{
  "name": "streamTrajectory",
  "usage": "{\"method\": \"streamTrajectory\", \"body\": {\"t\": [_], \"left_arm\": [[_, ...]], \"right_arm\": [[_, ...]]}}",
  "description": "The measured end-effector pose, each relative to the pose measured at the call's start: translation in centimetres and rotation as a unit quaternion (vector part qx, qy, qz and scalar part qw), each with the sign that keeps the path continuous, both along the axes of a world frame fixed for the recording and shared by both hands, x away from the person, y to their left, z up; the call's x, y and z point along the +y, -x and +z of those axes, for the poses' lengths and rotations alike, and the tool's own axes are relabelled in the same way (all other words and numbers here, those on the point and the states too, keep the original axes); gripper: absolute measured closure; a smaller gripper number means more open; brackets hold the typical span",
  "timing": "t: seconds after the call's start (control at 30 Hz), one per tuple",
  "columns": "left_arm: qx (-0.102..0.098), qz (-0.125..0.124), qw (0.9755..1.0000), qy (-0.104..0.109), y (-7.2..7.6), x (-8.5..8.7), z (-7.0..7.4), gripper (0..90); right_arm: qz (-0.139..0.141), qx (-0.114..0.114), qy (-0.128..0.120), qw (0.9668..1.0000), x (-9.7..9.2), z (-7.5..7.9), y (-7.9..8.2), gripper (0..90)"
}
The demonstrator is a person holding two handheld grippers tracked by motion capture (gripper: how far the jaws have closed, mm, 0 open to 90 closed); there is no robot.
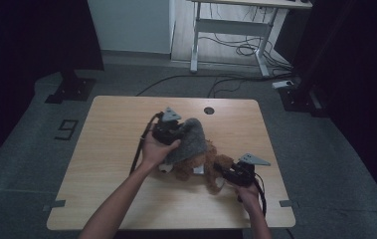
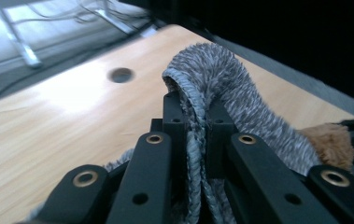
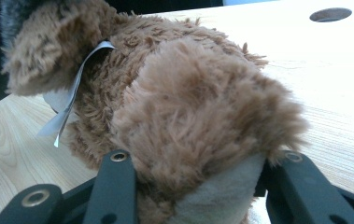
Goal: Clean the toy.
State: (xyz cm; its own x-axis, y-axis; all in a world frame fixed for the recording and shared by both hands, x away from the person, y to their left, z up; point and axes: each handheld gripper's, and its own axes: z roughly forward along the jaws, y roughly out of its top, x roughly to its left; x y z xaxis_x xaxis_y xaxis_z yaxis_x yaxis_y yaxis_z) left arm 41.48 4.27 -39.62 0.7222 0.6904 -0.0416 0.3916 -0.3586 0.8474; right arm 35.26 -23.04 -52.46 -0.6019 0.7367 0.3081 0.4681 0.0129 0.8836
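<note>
Your brown plush bear [image 1: 196,167] lies near the middle of the wooden table [image 1: 111,149], a little toward your right, with a grey knitted garment [image 1: 191,142] draped over its upper part. In the right gripper view the bear's shaggy fur is close to the lens and a white fabric tag [image 3: 69,102] hangs from its side. Your right gripper [image 1: 228,173] pinches one of the bear's limbs: the furry paw [image 3: 202,135] with its pale sole sits squeezed between the two black jaws, low over the tabletop at the bear's right end. Your left gripper [image 1: 168,130] is clamped on the grey garment; in the left gripper view the jaws are pressed together on its ribbed edge [image 2: 195,140], and the cloth arches up over the jaw tips and falls away toward the bear. Your left hand [image 1: 157,149] wraps the gripper body from below, beside the bear's head end. Farther back in the tabletop there is a round cable hole [image 1: 209,110]. Beyond the table, a white desk frame [image 1: 231,30] stands on the grey floor with cables [image 1: 226,79] trailing across it.
</note>
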Motion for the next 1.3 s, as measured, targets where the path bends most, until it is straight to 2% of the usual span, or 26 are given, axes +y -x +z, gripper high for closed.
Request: {"method": "streamTrajectory", "body": {"t": [0.03,0.07,0.1,0.13,0.17,0.2,0.23,0.27,0.37,0.43,0.57,0.67,0.73,0.77,1.1,1.17,1.2,1.23,1.27,1.3], "left_arm": [[0.02,-0.019,0.9995,-0.019,-0.3,-1.7,-1.2,82.0],[0.02,-0.019,0.9995,-0.019,-0.3,-1.7,-1.2,81.9],[0.032,-0.028,0.9984,-0.036,-0.4,-2.5,-1.9,81.9],[0.048,-0.035,0.9955,-0.073,-0.5,-3.4,-3.6,81.8],[0.055,-0.035,0.995,-0.075,-0.5,-3.4,-4.1,81.8],[0.055,-0.035,0.995,-0.075,-0.5,-3.4,-4.1,81.9],[0.061,-0.037,0.9956,-0.062,-0.3,-2.8,-4.4,81.9],[0.061,-0.037,0.9956,-0.062,-0.3,-2.8,-4.4,82.0],[0.061,-0.038,0.9949,-0.071,0.2,-2.0,-4.2,82.0],[0.053,-0.028,0.9949,-0.081,0.7,-0.8,-4.2,82.0],[0.054,-0.018,0.9958,-0.072,1.1,0.7,-4.5,82.1],[0.045,0.002,0.9959,-0.078,1.5,2.4,-4.7,82.1],[0.047,0.006,0.9958,-0.078,1.5,2.8,-4.8,82.1],[0.052,0.009,0.9962,-0.069,1.6,3.6,-4.9,82.1],[0.038,0.03,0.9978,-0.044,2.7,5.6,-4.2,82.2],[0.025,0.032,0.9985,-0.037,2.8,5.3,-3.0,82.2],[0.025,0.032,0.9985,-0.037,2.8,5.3,-3.0,82.2],[0.014,0.026,0.9991,-0.031,2.7,4.4,-1.9,82.3],[0.014,0.026,0.9991,-0.031,2.7,4.4,-1.9,82.2],[0.009,0.013,0.9997,-0.021,2.6,3.2,-0.8,82.2]], "right_arm": [[0.001,0.0,0.0,1.0,0.0,0.0,0.0,59.4],[0.001,0.0,0.0,1.0,0.0,0.0,0.0,59.4],[0.002,-0.001,0.001,1.0,0.0,0.0,0.0,59.4],[0.003,-0.002,0.004,1.0,0.0,0.0,0.0,59.4],[0.003,-0.002,0.006,1.0,0.0,0.1,0.1,59.4],[0.003,-0.002,0.006,1.0,0.0,0.1,0.1,59.4],[0.0,-0.001,0.01,0.9999,-0.1,0.1,0.1,59.3],[0.0,-0.001,0.01,0.9999,-0.1,0.1,0.1,59.3],[0.002,0.001,0.007,1.0,0.0,0.1,0.1,59.3],[0.0,0.001,0.008,1.0,0.0,0.1,0.1,59.2],[-0.002,0.006,0.004,1.0,0.0,0.1,0.1,59.3],[-0.003,0.006,0.004,1.0,0.0,0.1,0.0,59.2],[-0.003,0.007,0.002,1.0,-0.1,0.0,0.0,59.3],[-0.002,0.008,0.001,1.0,-0.1,0.0,0.0,59.3],[-0.004,0.009,0.0,1.0,-0.1,0.0,0.0,59.3],[-0.007,0.01,-0.001,0.9999,-0.1,0.0,-0.1,59.4],[-0.007,0.01,-0.001,0.9999,-0.1,0.0,-0.1,59.4],[-0.006,0.007,0.003,1.0,0.0,0.0,0.0,59.4],[-0.006,0.007,0.003,1.0,0.0,0.0,0.0,59.4],[-0.006,0.006,0.004,1.0,0.0,0.0,0.0,59.4]]}}
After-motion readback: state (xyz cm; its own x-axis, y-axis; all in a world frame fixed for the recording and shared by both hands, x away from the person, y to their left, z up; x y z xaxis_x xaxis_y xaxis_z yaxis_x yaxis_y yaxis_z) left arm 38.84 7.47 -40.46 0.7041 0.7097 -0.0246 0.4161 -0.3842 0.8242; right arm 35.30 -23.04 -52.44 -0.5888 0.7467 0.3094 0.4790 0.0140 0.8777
